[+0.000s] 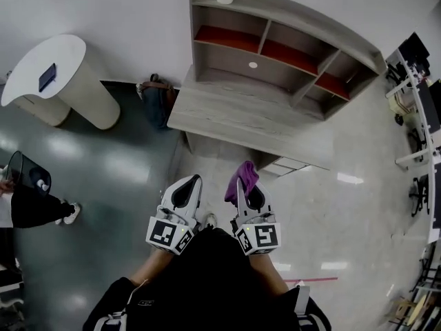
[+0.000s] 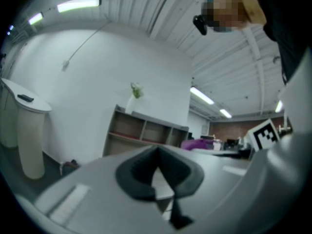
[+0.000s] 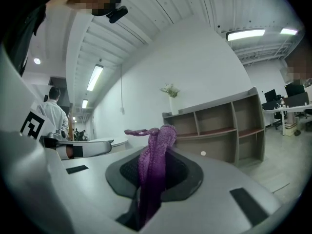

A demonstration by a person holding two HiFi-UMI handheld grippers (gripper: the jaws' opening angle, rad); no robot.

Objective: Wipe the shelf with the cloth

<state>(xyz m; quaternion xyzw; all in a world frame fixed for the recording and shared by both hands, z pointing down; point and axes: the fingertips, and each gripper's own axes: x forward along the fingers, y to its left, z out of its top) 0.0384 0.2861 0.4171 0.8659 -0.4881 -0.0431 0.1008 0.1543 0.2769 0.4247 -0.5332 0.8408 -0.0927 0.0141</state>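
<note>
In the head view, the person's black-clad torso (image 1: 207,274) filled 6 o'clock. Just above it sat the left gripper (image 1: 187,185) and the right gripper (image 1: 247,188), side by side. A crumpled purple knitted cloth (image 1: 242,176) stuck out of the right one. The grey wooden shelf unit with red-lined compartments (image 1: 227,116) stood at 12 o'clock, well apart from both.

In the left gripper view, the left gripper (image 2: 158,172) had its jaws closed together on nothing. The shelf unit (image 2: 141,130) showed at 12 o'clock beyond them.

In the right gripper view, the right gripper (image 3: 153,179) was clamped on the cloth (image 3: 155,155), which rose upright between its jaws. The shelf unit (image 3: 219,130) lay at 2 o'clock.

The step looked like the approach, with no wiping begun. The next move probably called for stepping closer and lowering the cloth flat onto a shelf board.
</note>
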